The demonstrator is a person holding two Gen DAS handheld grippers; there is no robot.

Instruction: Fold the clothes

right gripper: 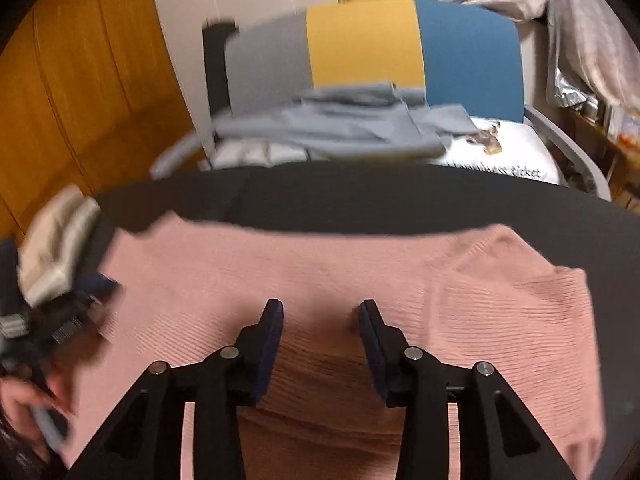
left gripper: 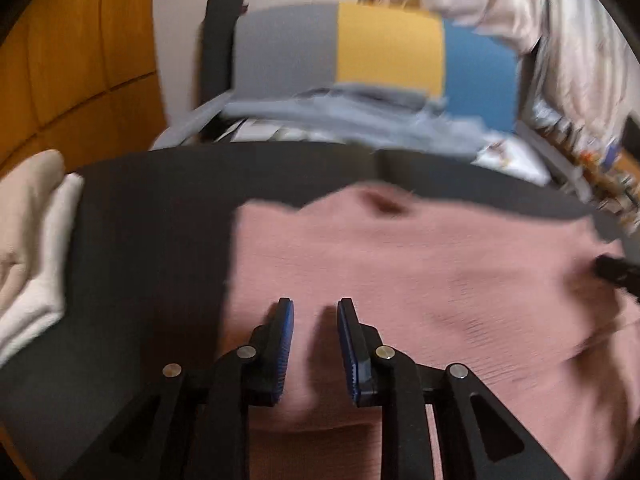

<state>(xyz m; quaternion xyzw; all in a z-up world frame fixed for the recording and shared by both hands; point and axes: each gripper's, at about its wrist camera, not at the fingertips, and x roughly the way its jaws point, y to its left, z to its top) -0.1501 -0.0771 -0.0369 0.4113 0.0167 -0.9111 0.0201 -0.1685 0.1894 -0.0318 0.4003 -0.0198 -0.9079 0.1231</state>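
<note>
A pink ribbed sweater [left gripper: 400,260] [right gripper: 360,264] lies spread flat on a black table [left gripper: 160,200] [right gripper: 360,196]. My left gripper [left gripper: 316,306] hovers over the sweater's left part, near its left edge. It is open, and only pink fabric shows through the narrow gap between its blue pads. My right gripper [right gripper: 320,306] is over the sweater's middle, open wider, with nothing between its fingers. In the right wrist view the left gripper [right gripper: 60,332] and a hand appear blurred at the lower left. A dark tip of the right gripper [left gripper: 616,270] shows at the right edge of the left wrist view.
Folded cream and white clothes [left gripper: 28,240] [right gripper: 56,240] sit at the table's left end. Behind the table stands a chair with a grey, yellow and blue back [left gripper: 388,44] [right gripper: 360,40]. It holds grey-blue garments [left gripper: 340,116] [right gripper: 340,124] and a white printed shirt [right gripper: 508,152]. A wooden panel [left gripper: 80,60] is at the left.
</note>
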